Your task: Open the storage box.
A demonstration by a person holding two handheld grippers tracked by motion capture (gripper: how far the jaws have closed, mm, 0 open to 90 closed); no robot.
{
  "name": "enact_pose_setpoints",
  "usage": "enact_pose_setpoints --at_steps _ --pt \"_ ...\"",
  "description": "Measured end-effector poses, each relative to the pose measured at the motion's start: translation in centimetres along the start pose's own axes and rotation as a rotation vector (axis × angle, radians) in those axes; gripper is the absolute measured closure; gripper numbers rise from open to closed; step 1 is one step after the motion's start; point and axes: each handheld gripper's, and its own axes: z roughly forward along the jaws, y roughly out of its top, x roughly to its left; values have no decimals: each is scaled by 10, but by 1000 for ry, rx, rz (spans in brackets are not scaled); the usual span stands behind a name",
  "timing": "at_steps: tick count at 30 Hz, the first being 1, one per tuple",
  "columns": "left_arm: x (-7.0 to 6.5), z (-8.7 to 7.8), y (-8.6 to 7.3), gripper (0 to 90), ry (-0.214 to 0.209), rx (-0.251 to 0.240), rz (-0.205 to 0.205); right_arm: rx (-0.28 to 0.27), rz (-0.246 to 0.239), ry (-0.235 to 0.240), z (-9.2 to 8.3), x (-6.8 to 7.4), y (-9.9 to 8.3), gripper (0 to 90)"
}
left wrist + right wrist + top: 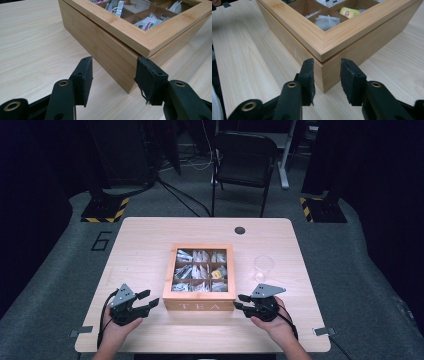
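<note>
In your high view, the packets (201, 270) inside the tea box (200, 306) are too small to tell apart or read, and your forearms run off the bottom edge. In your left gripper view, the box's far side is cut off by the top edge; so are the far compartments in your right gripper view. Whether the box lid's window is glazed, you cannot tell. The clear cup (263, 267) is faint.

Overhead light falls brightly on the pale wooden table (145, 250) while the surrounding room stays dark. The high view is soft and slightly grainy; both gripper views are sharper, with faint shadows.
</note>
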Motion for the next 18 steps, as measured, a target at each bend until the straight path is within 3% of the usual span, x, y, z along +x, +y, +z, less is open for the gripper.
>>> enact_pose_setpoints --at_steps 10,18 --pt "-3 1 0 502 -30 22 -2 9 -10 -5 5 3 2 723" --pt "-5 4 1 520 -28 16 0 -1 -3 -2 4 2 4 734"
